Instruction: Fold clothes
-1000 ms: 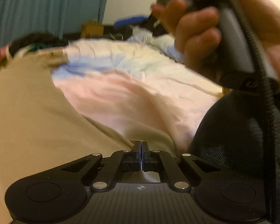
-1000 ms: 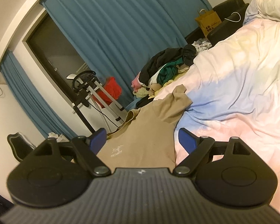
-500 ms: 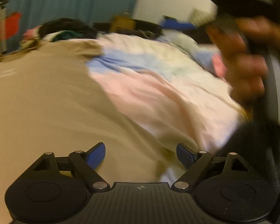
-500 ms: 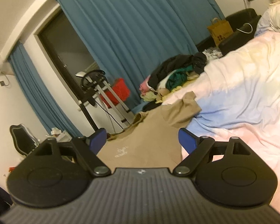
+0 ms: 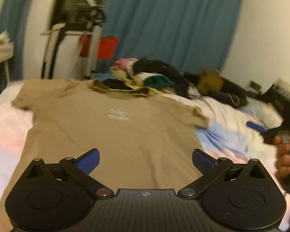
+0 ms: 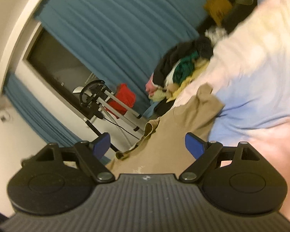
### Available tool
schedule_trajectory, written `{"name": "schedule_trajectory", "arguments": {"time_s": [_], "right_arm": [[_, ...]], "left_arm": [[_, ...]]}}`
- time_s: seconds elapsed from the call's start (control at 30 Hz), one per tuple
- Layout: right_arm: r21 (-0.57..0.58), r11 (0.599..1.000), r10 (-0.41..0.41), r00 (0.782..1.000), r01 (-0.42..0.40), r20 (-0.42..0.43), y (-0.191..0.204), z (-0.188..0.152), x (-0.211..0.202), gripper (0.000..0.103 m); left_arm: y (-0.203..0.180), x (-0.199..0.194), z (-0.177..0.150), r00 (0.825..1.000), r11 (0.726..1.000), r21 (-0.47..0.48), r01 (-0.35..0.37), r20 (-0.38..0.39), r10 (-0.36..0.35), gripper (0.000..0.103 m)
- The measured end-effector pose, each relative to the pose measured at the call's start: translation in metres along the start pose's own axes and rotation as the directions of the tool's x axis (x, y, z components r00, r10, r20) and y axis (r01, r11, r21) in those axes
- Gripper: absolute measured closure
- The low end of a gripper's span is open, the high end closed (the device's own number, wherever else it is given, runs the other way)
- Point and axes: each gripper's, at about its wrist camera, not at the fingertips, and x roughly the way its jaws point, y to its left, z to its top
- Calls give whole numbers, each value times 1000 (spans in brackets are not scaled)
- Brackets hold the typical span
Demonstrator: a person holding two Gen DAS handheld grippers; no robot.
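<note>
A tan T-shirt (image 5: 114,127) with a small white chest print lies spread flat, front up, on the pastel bed cover (image 5: 228,135), collar at the far side. My left gripper (image 5: 146,159) hovers above its lower hem; its jaws are opening wide and nothing is between them. In the left wrist view the right gripper (image 5: 255,126) appears at the right edge, held by a hand (image 5: 286,160) over the bed cover. In the right wrist view the T-shirt (image 6: 176,141) runs ahead of my right gripper (image 6: 147,146), which stands open and empty above it.
A pile of mixed clothes (image 5: 150,75) lies past the shirt's collar. Behind stand an exercise machine (image 5: 87,38), a red bag (image 5: 102,46) and blue curtains (image 5: 168,23). A dark sofa with a yellow paper bag (image 5: 211,79) sits at the far right.
My left gripper went from shut on the shirt's hem to wide open, letting the cloth go, and lifted back so the whole shirt shows. The right gripper rolled and shifted, staying open.
</note>
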Motion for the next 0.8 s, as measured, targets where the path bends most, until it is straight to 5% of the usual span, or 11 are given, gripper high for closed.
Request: {"name": "schedule_trajectory", "arguments": {"time_s": [0.17, 0.37, 0.5, 0.6, 0.8], "right_arm": [[107, 994, -23, 999, 28, -45, -61, 10, 87, 17], [126, 985, -112, 991, 120, -66, -121, -8, 154, 17], [50, 998, -21, 998, 23, -53, -121, -9, 180, 16], [100, 995, 14, 1000, -14, 4, -125, -4, 194, 16], [156, 987, 12, 992, -32, 123, -135, 2, 219, 30]], "left_arm": [[31, 27, -10, 998, 990, -140, -35, -61, 26, 0], [39, 56, -10, 995, 985, -153, -81, -75, 70, 0], [40, 77, -8, 994, 982, -166, -95, -64, 86, 1], [49, 90, -9, 994, 978, -191, -89, -77, 76, 1], [62, 98, -12, 993, 969, -231, -89, -93, 69, 1]]}}
